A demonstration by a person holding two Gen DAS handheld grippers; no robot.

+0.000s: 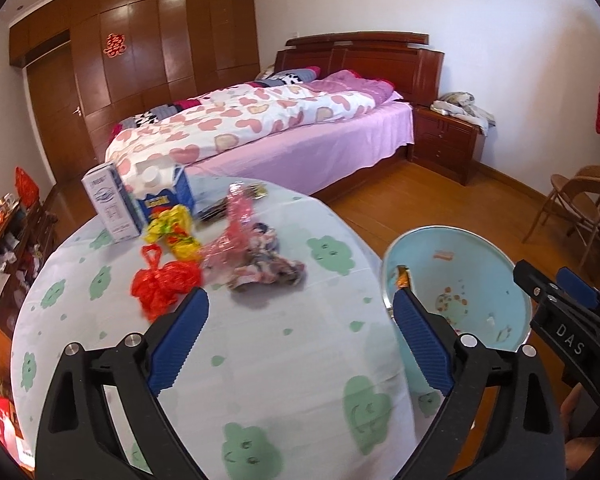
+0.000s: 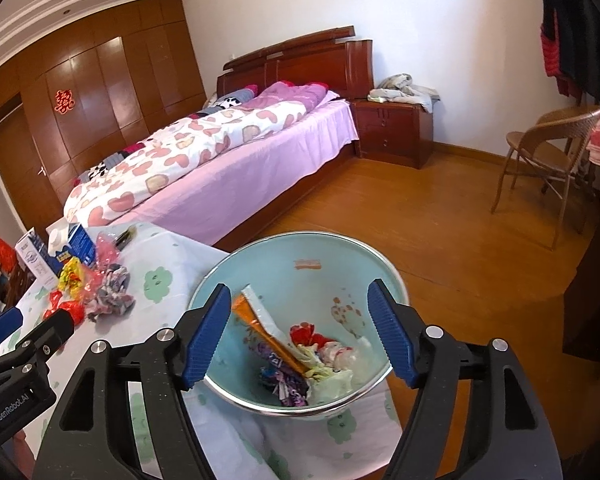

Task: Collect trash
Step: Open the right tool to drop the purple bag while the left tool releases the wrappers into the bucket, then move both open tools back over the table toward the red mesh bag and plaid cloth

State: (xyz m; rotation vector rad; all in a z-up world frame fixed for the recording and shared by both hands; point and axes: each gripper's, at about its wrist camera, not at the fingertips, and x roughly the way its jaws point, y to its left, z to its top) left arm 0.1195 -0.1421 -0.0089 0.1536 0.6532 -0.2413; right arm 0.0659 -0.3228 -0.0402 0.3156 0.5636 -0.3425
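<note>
The left claw (image 1: 300, 320) is released: its two blue pads stand wide apart and nothing is between them. It hangs over the near part of the round table (image 1: 260, 360), which has a pale cloth with green figures. Just beyond its left pad lies a red plastic bag (image 1: 162, 284). A little farther are a yellow wrapper (image 1: 176, 232), a pink crumpled film (image 1: 232, 232) and a grey and pink crumpled wrapper (image 1: 268, 268), all close together. Behind them, at the far left of the table, stand a white carton (image 1: 110, 204) and a blue carton (image 1: 164, 192), side by side.

The right claw (image 2: 298, 332) is released too, with empty space between its pads. It hangs above the light blue bin (image 2: 340, 256), which stands just right of the table, at its edge. In the bottom of the bin lie an orange and white packet (image 2: 268, 324), a purple wrapper (image 2: 284, 384) and some red and white crumpled pieces (image 2: 320, 344).

Far behind the table is a bed (image 2: 228, 184) with a purple sheet and a blanket with hearts. To the right, on the wooden floor, stands a wicker chair (image 2: 548, 148).
</note>
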